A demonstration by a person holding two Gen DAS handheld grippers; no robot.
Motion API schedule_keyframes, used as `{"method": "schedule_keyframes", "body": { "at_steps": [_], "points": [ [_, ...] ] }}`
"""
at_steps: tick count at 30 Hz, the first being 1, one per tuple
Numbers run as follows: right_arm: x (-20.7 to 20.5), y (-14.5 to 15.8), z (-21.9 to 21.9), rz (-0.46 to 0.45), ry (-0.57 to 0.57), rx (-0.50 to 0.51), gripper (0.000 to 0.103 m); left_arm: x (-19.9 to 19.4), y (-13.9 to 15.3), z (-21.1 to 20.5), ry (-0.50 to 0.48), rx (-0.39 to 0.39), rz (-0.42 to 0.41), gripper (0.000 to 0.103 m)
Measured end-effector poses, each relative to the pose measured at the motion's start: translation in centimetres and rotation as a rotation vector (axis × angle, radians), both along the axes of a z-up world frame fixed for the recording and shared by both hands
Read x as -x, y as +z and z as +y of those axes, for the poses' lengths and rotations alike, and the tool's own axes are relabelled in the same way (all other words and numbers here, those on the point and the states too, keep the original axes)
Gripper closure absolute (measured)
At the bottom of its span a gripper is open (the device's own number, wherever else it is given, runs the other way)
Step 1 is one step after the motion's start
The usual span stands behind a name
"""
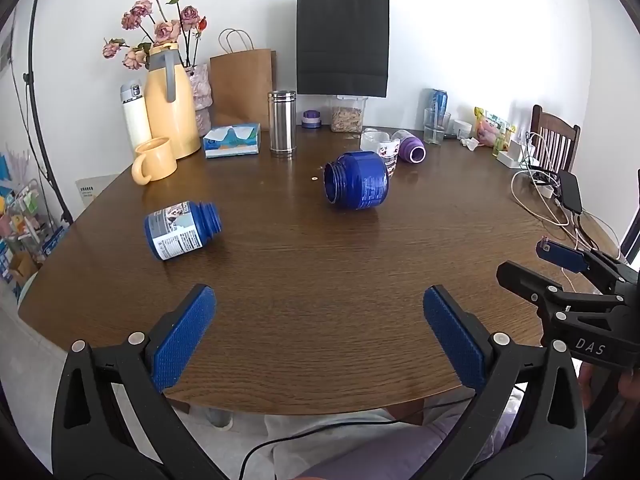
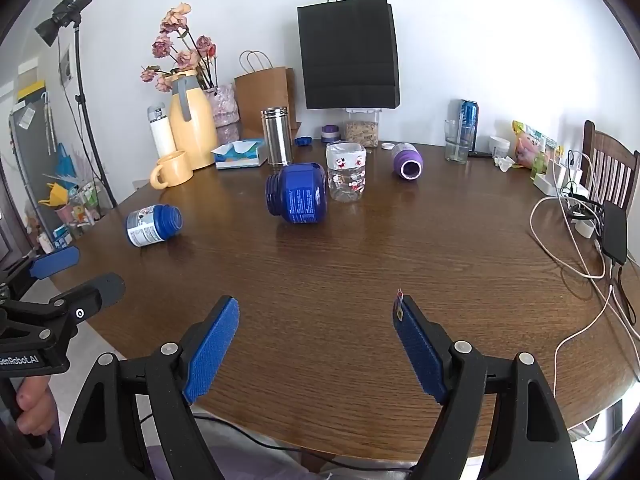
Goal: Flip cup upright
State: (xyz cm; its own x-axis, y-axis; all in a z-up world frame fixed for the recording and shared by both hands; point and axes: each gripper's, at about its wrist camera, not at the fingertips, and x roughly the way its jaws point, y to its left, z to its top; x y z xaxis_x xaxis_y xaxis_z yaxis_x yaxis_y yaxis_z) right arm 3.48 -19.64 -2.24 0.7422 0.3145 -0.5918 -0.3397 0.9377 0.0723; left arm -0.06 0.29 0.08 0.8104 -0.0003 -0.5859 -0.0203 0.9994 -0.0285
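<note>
A large blue jar [image 1: 356, 180] [image 2: 297, 194] lies on its side in the middle of the brown table [image 1: 320, 264], mouth to the left. A smaller blue labelled jar [image 1: 180, 230] [image 2: 152, 225] lies on its side at the left. A purple cup [image 1: 412, 149] [image 2: 407, 160] lies tipped over at the back. A clear printed cup [image 2: 346, 172] stands beside the large jar. My left gripper [image 1: 320, 320] [image 2: 96, 270] hangs open over the near table edge with nothing in it. My right gripper [image 2: 316, 312] [image 1: 524, 260] is also open, empty and apart from all jars.
Along the back stand a yellow jug [image 1: 170, 104] with flowers, a yellow mug [image 1: 154, 160], a tissue box [image 1: 232, 140], a steel flask [image 1: 282, 122], paper bags and a glass [image 1: 436, 126]. Cables and a black device [image 2: 614, 232] lie at the right, by a wooden chair [image 2: 610, 164].
</note>
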Motion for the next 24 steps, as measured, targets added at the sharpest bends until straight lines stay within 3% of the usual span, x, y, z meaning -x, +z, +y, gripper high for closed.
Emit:
{"method": "schedule_keyframes", "body": {
  "at_steps": [24],
  "points": [
    [0.07,-0.21,0.13,0.005,-0.001,-0.002,0.020,-0.32,-0.71,-0.06,-0.002,-0.009,0.007,0.000]
  ]
}}
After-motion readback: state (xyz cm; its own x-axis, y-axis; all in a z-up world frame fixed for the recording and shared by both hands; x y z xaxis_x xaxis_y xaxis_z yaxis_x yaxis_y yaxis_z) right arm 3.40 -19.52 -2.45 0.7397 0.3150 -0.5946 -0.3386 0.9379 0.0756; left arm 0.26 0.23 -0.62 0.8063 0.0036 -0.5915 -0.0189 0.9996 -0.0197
